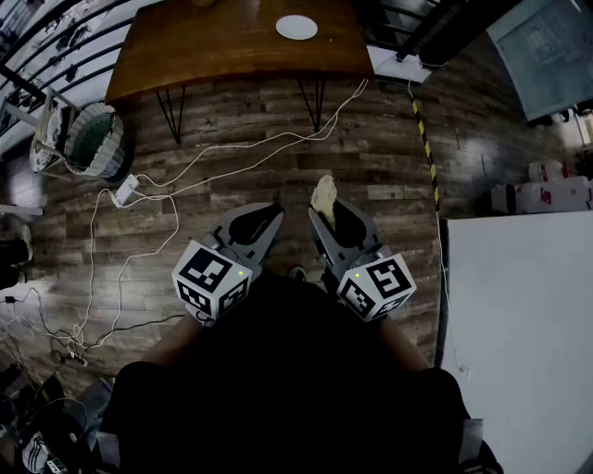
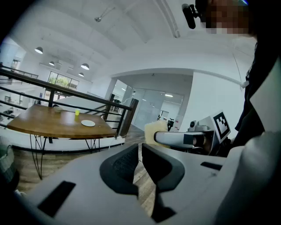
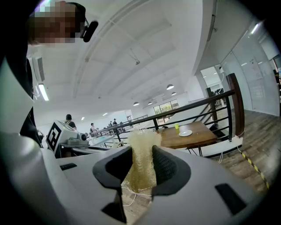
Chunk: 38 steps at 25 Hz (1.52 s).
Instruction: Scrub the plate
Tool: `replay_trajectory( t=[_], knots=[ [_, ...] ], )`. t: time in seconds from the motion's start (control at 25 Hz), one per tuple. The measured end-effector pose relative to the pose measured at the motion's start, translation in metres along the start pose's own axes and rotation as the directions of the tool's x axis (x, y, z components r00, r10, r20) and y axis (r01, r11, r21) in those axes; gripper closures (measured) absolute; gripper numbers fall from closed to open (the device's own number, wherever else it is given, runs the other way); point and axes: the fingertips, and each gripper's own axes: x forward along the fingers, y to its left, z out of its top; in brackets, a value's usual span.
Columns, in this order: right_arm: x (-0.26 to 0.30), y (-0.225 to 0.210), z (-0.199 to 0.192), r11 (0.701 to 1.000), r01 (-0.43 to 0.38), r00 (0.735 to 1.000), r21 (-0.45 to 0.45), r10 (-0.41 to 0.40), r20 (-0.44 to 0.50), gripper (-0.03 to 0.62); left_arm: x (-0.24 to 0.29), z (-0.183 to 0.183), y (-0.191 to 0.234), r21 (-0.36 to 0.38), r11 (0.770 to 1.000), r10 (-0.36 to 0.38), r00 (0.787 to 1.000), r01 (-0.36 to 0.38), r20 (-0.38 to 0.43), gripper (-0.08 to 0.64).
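Our right gripper gripped a yellowish sponge that stood upright between its jaws, while our left gripper was closed on nothing, its jaws nearly touching. We held both side by side above the wood floor, close to our body. The white plate lay on the brown table, well apart from both grippers.
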Motion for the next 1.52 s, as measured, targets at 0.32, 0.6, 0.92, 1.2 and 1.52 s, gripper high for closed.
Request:
replay_trajectory(
  t=[0.32, 0.6, 0.92, 1.2, 1.52],
  knots=[
    [0.014, -0.003, 0.0, 1.0, 0.002, 1.0, -0.006, -0.002, -0.009, 0.443, 0.005, 0.004, 0.014, -0.006, 1.0, 0.005, 1.0, -0.005, 0.009, 0.527],
    [0.031, -0.012, -0.002, 0.998, 0.021, 1.0, 0.061, -0.021, -0.005, 0.443, 0.01, 0.006, 0.033, -0.015, 1.0, -0.01, 1.0, 0.01, -0.006, 0.526],
    [0.062, -0.01, -0.01, 0.992, 0.088, 0.995, 0.086, -0.084, -0.054, 0.443, 0.007, 0.008, 0.069, -0.061, 0.996, -0.064, 0.998, 0.063, -0.006, 0.528],
    [0.085, -0.032, -0.004, 0.98, 0.156, 0.986, 0.121, -0.147, -0.083, 0.443, 0.032, 0.018, 0.101, -0.117, 0.988, -0.108, 0.994, 0.105, -0.017, 0.527],
    [0.138, -0.098, 0.02, 0.981, 0.071, 0.996, 0.179, -0.058, -0.074, 0.443, 0.093, 0.045, 0.139, -0.102, 0.994, -0.041, 0.998, 0.035, -0.052, 0.528]
  ],
)
